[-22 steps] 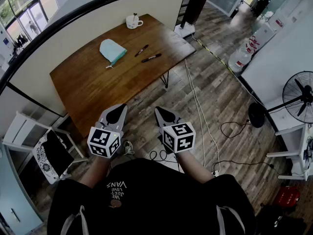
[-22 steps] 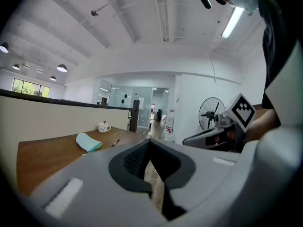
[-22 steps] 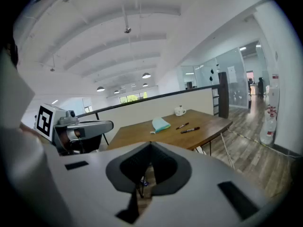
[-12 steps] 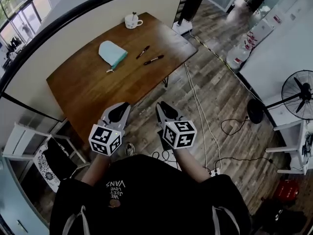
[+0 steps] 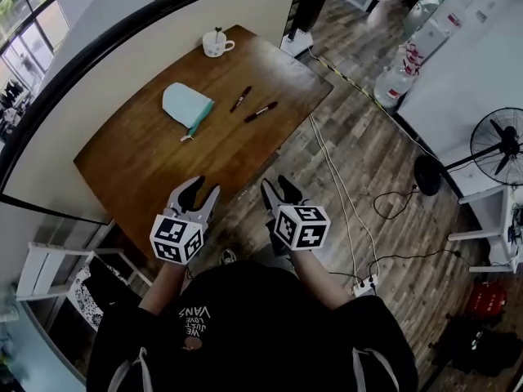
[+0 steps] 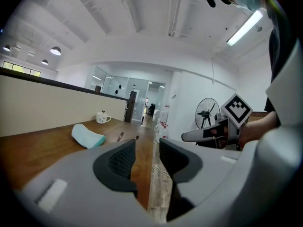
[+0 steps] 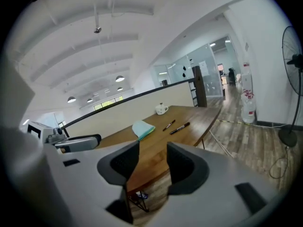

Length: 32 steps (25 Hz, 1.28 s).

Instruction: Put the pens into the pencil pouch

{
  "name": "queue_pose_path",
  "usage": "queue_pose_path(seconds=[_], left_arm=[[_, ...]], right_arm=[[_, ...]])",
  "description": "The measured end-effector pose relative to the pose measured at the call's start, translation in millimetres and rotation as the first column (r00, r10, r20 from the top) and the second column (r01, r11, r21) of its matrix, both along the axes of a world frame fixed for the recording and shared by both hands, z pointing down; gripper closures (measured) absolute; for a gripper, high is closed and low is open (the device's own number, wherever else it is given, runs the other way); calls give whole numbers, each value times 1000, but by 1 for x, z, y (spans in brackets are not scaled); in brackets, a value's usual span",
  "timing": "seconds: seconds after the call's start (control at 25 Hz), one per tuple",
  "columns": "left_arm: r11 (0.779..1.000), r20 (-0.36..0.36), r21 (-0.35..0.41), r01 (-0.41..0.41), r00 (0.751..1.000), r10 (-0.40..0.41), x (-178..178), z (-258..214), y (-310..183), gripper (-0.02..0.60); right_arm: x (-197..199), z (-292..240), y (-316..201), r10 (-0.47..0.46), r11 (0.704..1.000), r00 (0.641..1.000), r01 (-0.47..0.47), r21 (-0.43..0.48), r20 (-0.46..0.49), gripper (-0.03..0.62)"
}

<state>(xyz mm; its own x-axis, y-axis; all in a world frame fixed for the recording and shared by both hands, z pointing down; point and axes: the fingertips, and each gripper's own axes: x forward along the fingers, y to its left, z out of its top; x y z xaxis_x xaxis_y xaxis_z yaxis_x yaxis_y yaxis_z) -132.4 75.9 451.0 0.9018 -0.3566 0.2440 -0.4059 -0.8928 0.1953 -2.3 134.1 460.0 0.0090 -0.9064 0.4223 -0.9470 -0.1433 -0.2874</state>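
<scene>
I am holding both tongs level in front of me and well short of the work. The left tongs are standing open with nothing between the pads, and the right tongs are gaping a little wider, also bare. Everything I need is lying ahead of me at the far part of the counter. The two pens are resting side by side on the wood and not touching: the left pen and the right pen, both dark and slim. Each long axis is slanting away from me and toward the right, so the two are running roughly parallel. The pencil pouch, pale mint and soft-looking, is lying flat just left of them, with a small pull tab pointing back my way. I cannot make out from here whether its mouth is open. A white mug is sitting beyond, near the far corner. The pens are lying ahead and slightly right of my midline, so I am judging the right tongs the nearer for the pick. Those pads will need to close across the slanted barrel, while the left tongs are lining up with the pouch.
</scene>
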Motion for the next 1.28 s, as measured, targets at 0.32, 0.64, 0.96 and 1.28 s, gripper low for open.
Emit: queue_pose_path(seconds=[0.32,0.64,0.96,1.28], left_arm=[[998,25,-24,66,998,-66,19,13,-38,439],[968,55,-41,247,968,-245,44,20,-77,439],[901,77,-51,432,901,-427,63,25,-101,439],[796,109,-69,602,797,-594,61,40,-111,439]], right_arm=[[34,17,-38,-13,999,1000,13,-50,5,445],[69,41,-105,-211,970,977,209,-126,-6,445],[100,60,-155,-425,892,905,411,-187,-38,445],[114,76,-188,-575,801,818,556,-220,-27,445]])
